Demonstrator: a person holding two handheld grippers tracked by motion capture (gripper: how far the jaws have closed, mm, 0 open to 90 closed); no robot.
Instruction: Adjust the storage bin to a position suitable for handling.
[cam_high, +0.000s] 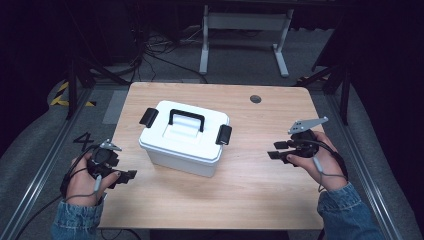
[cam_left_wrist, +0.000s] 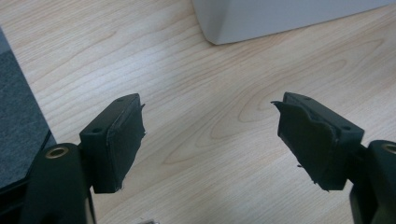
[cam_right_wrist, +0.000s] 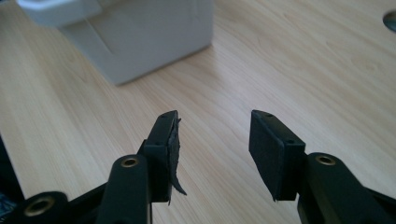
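The wooden tabletop (cam_high: 250, 190) carries one thing, a white plastic storage box (cam_high: 182, 150) sitting a little left of the middle, turned at a slight angle, its lid on; it looks rigid and smooth-walled, likely slippery on the sides, and whether it is heavy depends on contents that can't be seen; the black carry handle (cam_high: 186, 119) on the lid is probably the surest place to take hold, lying flat or nearly so, while the two black latches (cam_high: 223, 134) at the ends seem the points to work if the lid is to come off; the left tongs (cam_high: 126, 175) rest near the box's front left corner, jaws spread and empty; the right tongs (cam_high: 276, 150) hover well apart on the other side, jaws likewise parted, holding nothing.
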